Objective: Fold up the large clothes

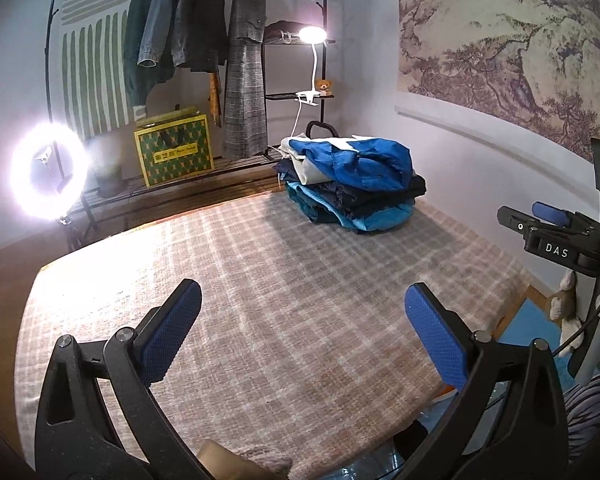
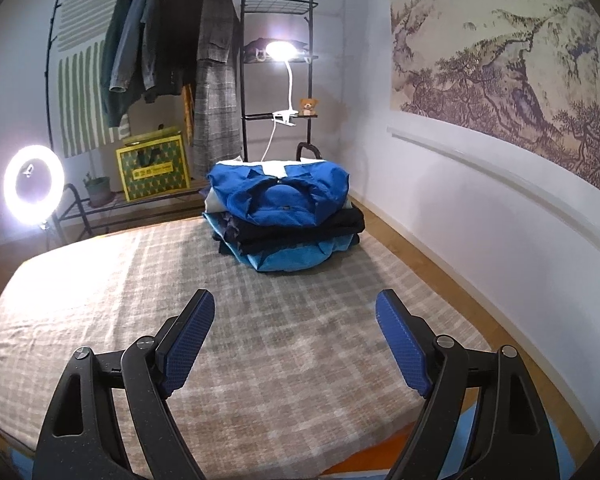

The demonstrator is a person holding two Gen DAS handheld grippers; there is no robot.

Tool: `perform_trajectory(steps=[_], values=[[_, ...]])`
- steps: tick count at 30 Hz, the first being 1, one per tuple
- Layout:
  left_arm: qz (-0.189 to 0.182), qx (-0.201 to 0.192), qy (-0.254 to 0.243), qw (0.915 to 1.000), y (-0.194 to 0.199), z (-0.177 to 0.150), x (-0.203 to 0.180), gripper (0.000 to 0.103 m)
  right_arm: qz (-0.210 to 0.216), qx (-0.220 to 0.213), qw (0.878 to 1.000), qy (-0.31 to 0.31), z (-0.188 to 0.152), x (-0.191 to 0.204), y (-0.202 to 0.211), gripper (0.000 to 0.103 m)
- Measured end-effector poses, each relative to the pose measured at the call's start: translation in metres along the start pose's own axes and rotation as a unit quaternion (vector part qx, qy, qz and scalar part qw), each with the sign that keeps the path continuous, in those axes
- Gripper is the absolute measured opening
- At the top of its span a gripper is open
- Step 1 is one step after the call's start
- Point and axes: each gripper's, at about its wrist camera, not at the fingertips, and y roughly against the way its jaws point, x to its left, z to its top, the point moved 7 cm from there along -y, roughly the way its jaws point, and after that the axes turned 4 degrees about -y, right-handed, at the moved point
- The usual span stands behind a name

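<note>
A stack of folded clothes (image 1: 352,184) sits at the far end of the plaid-covered table (image 1: 260,280); a bright blue garment lies on top, with dark and light blue ones below. It also shows in the right wrist view (image 2: 284,216). My left gripper (image 1: 302,304) is open and empty above the near part of the table. My right gripper (image 2: 294,312) is open and empty, also above the table (image 2: 260,360), well short of the stack. The right gripper also shows at the right edge of the left wrist view (image 1: 548,220).
A clothes rack (image 2: 172,52) with hanging coats stands behind the table. A yellow-green box (image 2: 154,168), a plant pot (image 2: 98,190), a clip lamp (image 2: 282,52) and a ring light (image 2: 34,186) are at the back and left. A wall (image 2: 480,220) runs along the right.
</note>
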Motion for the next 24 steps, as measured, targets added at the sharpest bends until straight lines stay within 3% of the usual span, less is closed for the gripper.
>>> perform_trajectory(steps=[24], values=[[0.001, -0.004, -0.002, 1.0, -0.0018, 0.0017, -0.0051, 0.103, -0.008, -0.014, 1.0, -0.008, 0.0014, 0.0003, 0.0037, 0.083]])
